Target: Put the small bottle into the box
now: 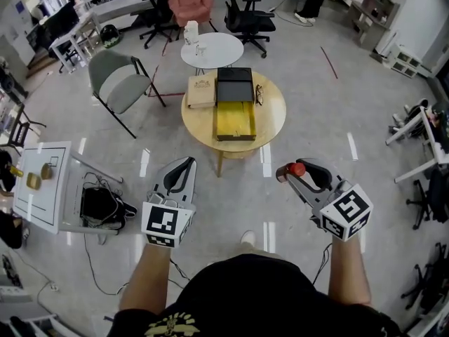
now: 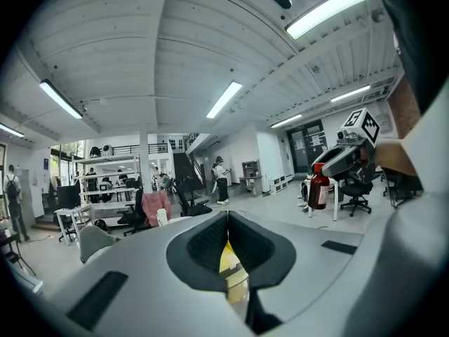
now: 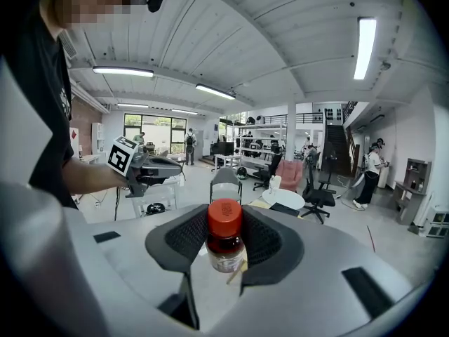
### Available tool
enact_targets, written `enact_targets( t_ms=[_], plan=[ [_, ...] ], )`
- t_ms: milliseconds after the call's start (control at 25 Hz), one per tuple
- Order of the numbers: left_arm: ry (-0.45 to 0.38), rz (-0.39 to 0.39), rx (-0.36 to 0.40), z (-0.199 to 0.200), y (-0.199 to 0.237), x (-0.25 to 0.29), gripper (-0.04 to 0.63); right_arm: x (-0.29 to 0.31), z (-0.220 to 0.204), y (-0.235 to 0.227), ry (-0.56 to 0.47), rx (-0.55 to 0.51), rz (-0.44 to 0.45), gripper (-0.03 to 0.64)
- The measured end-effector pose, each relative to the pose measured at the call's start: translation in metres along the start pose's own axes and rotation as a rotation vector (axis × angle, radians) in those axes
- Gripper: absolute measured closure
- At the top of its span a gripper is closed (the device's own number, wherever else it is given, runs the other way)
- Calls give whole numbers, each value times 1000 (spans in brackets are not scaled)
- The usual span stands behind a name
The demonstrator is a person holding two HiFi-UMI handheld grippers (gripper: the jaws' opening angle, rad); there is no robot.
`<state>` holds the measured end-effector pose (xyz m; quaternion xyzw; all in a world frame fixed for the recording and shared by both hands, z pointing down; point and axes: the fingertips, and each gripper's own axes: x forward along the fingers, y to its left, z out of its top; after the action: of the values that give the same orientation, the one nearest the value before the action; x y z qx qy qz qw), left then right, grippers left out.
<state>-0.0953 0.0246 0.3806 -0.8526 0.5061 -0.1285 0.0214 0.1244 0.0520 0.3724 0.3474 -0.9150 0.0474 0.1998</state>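
The small brown bottle (image 1: 295, 169) with a red cap sits upright between the jaws of my right gripper (image 1: 289, 173), which is shut on it; in the right gripper view the bottle (image 3: 224, 243) fills the gap between the pads. The open box (image 1: 235, 121) with a yellow inside lies on the round wooden table (image 1: 270, 114), well ahead of both grippers. My left gripper (image 1: 182, 166) hangs over the floor, level with the right one, jaws together and holding nothing. From the left gripper view the bottle (image 2: 318, 187) shows at the right.
On the table a black lid (image 1: 234, 85) lies behind the box, a tan flat box (image 1: 201, 91) to its left, glasses (image 1: 259, 94) to its right. A small white round table (image 1: 212, 49), a grey chair (image 1: 119, 83) and office chairs stand beyond. A white side table (image 1: 42, 184) and black bag (image 1: 102, 206) are at left.
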Motion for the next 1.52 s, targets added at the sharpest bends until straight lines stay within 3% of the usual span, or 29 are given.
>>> enact_targets(
  t_ms=[720, 1520],
  plan=[
    [4, 69, 14, 31, -41, 53, 577, -11, -8, -75, -18, -38, 78, 462],
    [24, 66, 8, 26, -56, 41, 576, -18, -28, -67, -3, -36, 90, 462]
  ],
)
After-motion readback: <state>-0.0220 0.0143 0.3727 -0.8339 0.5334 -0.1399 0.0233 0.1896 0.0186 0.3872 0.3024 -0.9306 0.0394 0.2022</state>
